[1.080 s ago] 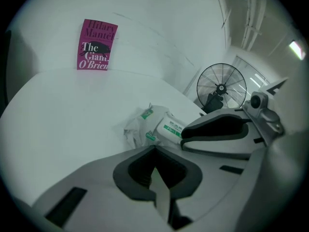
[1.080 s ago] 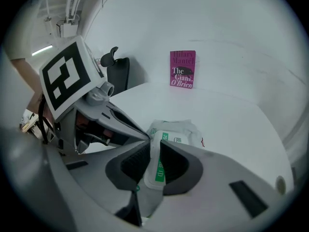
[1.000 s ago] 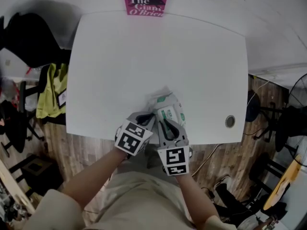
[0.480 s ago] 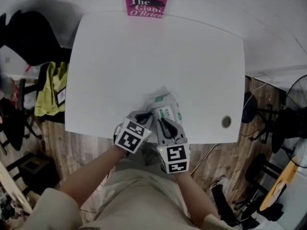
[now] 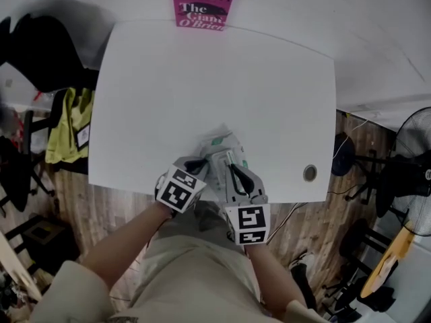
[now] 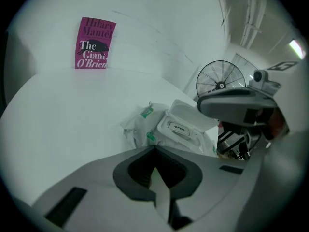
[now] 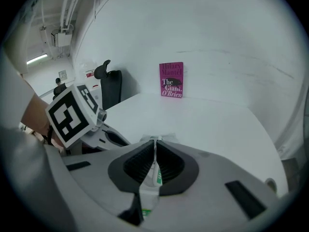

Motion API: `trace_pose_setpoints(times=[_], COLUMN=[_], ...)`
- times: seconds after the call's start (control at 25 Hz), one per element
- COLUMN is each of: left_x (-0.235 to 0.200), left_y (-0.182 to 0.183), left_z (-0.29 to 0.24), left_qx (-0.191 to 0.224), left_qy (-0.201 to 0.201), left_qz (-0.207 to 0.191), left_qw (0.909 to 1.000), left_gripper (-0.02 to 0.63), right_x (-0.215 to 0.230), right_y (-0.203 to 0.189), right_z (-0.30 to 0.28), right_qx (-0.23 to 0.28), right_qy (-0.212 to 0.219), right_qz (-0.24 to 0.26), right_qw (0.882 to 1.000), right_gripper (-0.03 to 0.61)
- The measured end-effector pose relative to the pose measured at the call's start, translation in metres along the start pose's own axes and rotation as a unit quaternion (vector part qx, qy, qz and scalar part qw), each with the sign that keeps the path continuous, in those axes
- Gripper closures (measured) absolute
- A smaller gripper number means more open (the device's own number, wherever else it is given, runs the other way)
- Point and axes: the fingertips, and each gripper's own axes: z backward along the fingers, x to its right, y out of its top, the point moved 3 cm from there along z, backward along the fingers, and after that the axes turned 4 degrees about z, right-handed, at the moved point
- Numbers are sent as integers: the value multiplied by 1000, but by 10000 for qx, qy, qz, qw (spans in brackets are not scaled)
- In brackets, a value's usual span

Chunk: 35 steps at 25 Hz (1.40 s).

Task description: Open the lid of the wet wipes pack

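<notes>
A: Left gripper (image 5: 195, 164), lower centre of the head view?
B: Jaws together, pinching a thin white strip of the wet wipes pack (image 5: 222, 144) at its near-left end.
A: Right gripper (image 5: 233, 172)?
B: Just beside it, lying over the pack's top. Jaws closing, almost together, with a thin white edge of the pack with green print between them. Print there is too small to read.
A: Where's the pack?
B: At the near edge of the white table (image 5: 202, 79), lower centre.
A: Any label?
B: Left gripper view shows a tab reading "OPEN" (image 6: 178, 127); the white flip lid (image 6: 195, 114) looks raised behind it.
A: Further out?
B: Round cable hole (image 5: 310, 173) at the table's lower right. At the top centre, a magenta book (image 5: 202, 2) reading "Hilary Mantel", "The Giant, O'Brien".
</notes>
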Motion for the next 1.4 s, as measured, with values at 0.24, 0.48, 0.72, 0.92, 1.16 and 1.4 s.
trace_pose_setpoints(times=[0.24,0.48,0.72,0.92,1.16,1.4], left_x=[0,-1,0,0,-5,-12], left_y=[-1,-1,-1,0,4,30], left_z=[1,2,2,2,14,52], left_qx=[-30,-39,29,6,96,455], left_qy=[18,54,65,114,386,629], left_qz=[-85,-71,-57,-131,-91,-120], left_qw=[10000,10000,10000,9998,9992,9969], left_gripper=[592,592,592,592,592,592], right_x=[64,79,84,83,88,89], right_y=[-10,-34,-55,-60,-44,-3], right_z=[-2,-15,-32,-40,-23,4], right_qx=[-120,-337,-660,-687,-507,-38], right_qy=[-364,-344,-243,-140,-149,-146], right_qz=[-377,-345,-365,-462,-570,-452], right_qw=[9986,9982,9969,9965,9970,9989], right_gripper=[545,541,545,545,545,545])
